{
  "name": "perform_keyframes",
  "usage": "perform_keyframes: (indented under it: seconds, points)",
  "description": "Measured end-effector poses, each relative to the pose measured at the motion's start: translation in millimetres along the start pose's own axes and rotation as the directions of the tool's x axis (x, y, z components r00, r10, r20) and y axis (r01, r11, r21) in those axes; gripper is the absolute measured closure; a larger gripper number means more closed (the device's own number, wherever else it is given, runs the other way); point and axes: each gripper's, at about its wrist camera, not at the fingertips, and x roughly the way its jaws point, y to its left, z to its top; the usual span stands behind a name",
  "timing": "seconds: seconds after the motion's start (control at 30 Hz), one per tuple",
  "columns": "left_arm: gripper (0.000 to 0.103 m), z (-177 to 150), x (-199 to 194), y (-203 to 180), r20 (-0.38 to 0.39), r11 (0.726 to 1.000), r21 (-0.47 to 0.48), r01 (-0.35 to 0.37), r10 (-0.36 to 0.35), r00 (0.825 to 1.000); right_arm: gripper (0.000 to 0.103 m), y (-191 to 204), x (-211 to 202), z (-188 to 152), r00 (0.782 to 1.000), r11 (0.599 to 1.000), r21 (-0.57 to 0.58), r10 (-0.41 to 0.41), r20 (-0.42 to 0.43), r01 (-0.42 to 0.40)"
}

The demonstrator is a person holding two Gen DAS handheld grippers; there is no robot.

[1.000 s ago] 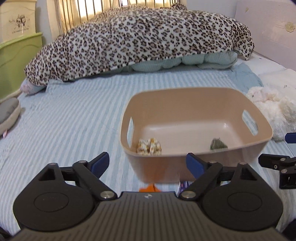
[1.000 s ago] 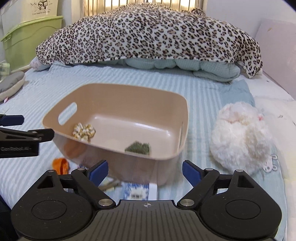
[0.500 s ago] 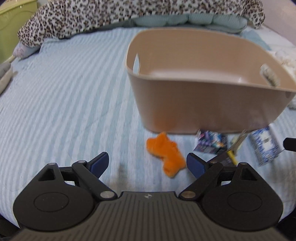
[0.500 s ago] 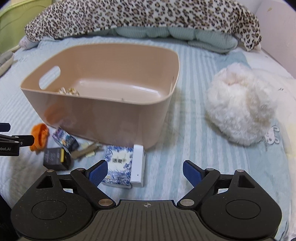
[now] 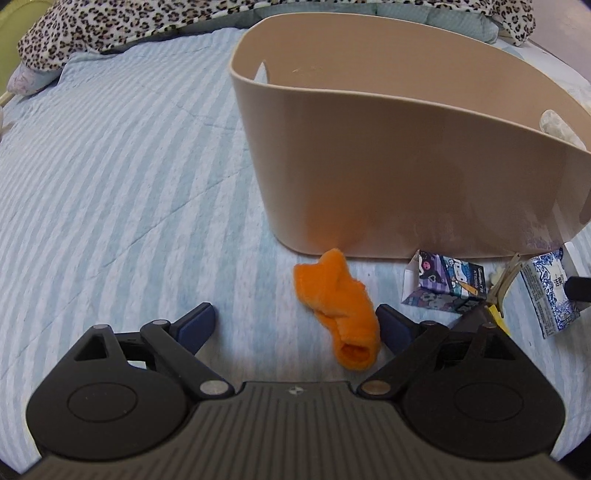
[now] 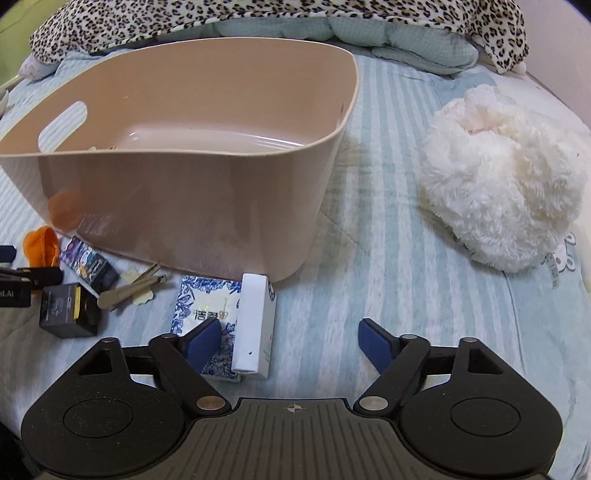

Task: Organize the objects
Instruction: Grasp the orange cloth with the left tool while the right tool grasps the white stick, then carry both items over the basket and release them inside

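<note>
A beige basket (image 5: 406, 166) stands on the striped bed. In front of it lie an orange sock (image 5: 336, 299), a purple cartoon box (image 5: 443, 286), a hair clip (image 5: 502, 284) and a blue-and-white tissue pack (image 5: 546, 295). My left gripper (image 5: 295, 317) is open low over the bed, with the sock between its jaws close to the right finger. My right gripper (image 6: 290, 332) is open and its jaws are closing. A white box (image 6: 255, 325) and the tissue pack (image 6: 207, 310) lie between them by the left finger, unpressed. The basket (image 6: 184, 206) is just beyond.
A fluffy white plush (image 6: 502, 184) lies right of the basket. A black box (image 6: 66, 310) and the hair clip (image 6: 129, 290) sit near the left gripper's tip (image 6: 14, 284). A leopard-print blanket (image 6: 258, 14) is piled at the back.
Both grippers have sunk toward the bed and tilted downward, so the basket's contents are out of sight and the loose items come close. The right jaws have narrowed slightly.
</note>
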Motion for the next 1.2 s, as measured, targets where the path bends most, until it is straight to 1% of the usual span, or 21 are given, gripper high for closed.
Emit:
perform_keyframes:
  seconds: [0.07, 0.1, 0.13, 0.17, 0.2, 0.23, 0.27, 0.3, 0.33, 0.37, 0.4, 0.43, 0.47, 0.5, 0.53, 0.6, 0.73, 0.8, 0.9, 1.03, 1.2]
  points:
    - [0.01, -2, 1, -3, 0.022, 1.0, 0.017, 0.004, -0.004, 1.0, 0.033, -2, 0, 1, 1.0, 1.0, 0.012, 0.006, 0.005, -0.006]
    - [0.013, -3, 1, -4, 0.036, 1.0, 0.027, 0.007, -0.008, 0.999, 0.037, -2, 1, 2, 1.0, 1.0, 0.015, 0.005, 0.009, -0.005]
    - [0.018, -4, 1, -5, 0.042, 0.999, 0.035, 0.011, -0.012, 0.999, 0.045, -3, 1, 2, 1.0, 1.0, 0.02, 0.006, 0.013, -0.006]
    - [0.02, -5, 1, -6, 0.042, 0.999, 0.042, 0.018, -0.019, 0.999, 0.054, -3, 2, 2, 1.0, 1.0, 0.027, 0.014, 0.016, -0.014]
    - [0.025, -5, 0, -7, 0.044, 0.999, 0.046, 0.026, -0.028, 0.999, 0.059, -4, 3, 3, 1.0, 0.999, 0.033, 0.025, 0.014, -0.026]
    - [0.034, -5, -1, -7, 0.046, 0.998, 0.051, 0.039, -0.042, 0.998, 0.066, -3, 3, 2, 0.999, 0.999, 0.035, 0.036, 0.011, -0.037]
    - [0.038, -6, -3, -8, 0.045, 0.997, 0.055, 0.053, -0.056, 0.997, 0.077, -3, 4, 3, 0.999, 0.999, 0.033, 0.038, 0.009, -0.038]
    - [0.042, -6, -4, -8, 0.042, 0.996, 0.059, 0.061, -0.064, 0.997, 0.085, -1, 5, 2, 0.999, 0.999, 0.026, 0.035, 0.006, -0.035]
    - [0.044, -6, -5, -8, 0.035, 0.996, 0.064, 0.061, -0.063, 0.997, 0.089, 0, 7, 1, 0.999, 0.999, 0.02, 0.039, -0.005, -0.039]
    - [0.046, -6, -6, -7, 0.026, 0.996, 0.069, 0.06, -0.062, 0.998, 0.09, 1, 9, 0, 0.999, 0.999, 0.018, 0.046, -0.016, -0.046]
    - [0.052, -6, -8, -5, 0.02, 0.996, 0.07, 0.06, -0.062, 0.998, 0.09, 3, 9, -2, 0.999, 0.999, 0.017, 0.045, -0.018, -0.045]
    - [0.06, -6, -10, -6, 0.017, 0.996, 0.068, 0.062, -0.064, 0.998, 0.09, 4, 8, -3, 0.999, 0.999, 0.009, 0.04, -0.012, -0.039]
    - [0.065, -7, -12, -5, 0.013, 0.995, 0.067, 0.069, -0.07, 0.997, 0.09, 5, 5, -5, 0.999, 0.999, 0.001, 0.035, -0.003, -0.035]
    - [0.078, -8, -14, -4, 0.011, 0.995, 0.067, 0.076, -0.077, 0.997, 0.09, 6, 3, -5, 0.999, 0.999, -0.003, 0.034, 0.007, -0.034]
    - [0.085, -8, -15, -2, 0.009, 0.995, 0.066, 0.081, -0.082, 0.997, 0.09, 6, 0, -5, 0.999, 0.999, -0.004, 0.037, 0.017, -0.037]
    - [0.089, -9, -19, -1, 0.012, 0.995, 0.062, 0.082, -0.083, 0.996, 0.09, 6, -6, -5, 0.999, 0.999, 0.002, 0.04, 0.029, -0.04]
    - [0.09, -8, -24, 5, -0.001, 0.996, 0.05, 0.079, -0.079, 0.997, 0.09, 2, -13, -7, 0.998, 0.999, 0.021, 0.042, 0.038, -0.043]
    - [0.09, -6, -31, 8, 0.005, 0.996, 0.044, 0.077, -0.077, 0.997, 0.09, 0, -18, -9, 0.998, 0.998, 0.033, 0.052, 0.047, -0.053]
    - [0.09, -5, -46, 11, 0.034, 0.996, 0.041, 0.074, -0.075, 0.997, 0.09, -2, -28, -11, 0.996, 0.997, 0.045, 0.064, 0.067, -0.067]
    - [0.09, 2, -66, 17, 0.081, 0.995, 0.038, 0.088, -0.091, 0.993, 0.09, -1, -45, -13, 0.992, 0.996, 0.041, 0.078, 0.103, -0.082]
    - [0.09, 1, -91, 8, 0.133, 0.995, 0.059, 0.077, -0.085, 0.988, 0.09, 1, -68, -15, 0.983, 0.994, 0.036, 0.097, 0.157, -0.104]
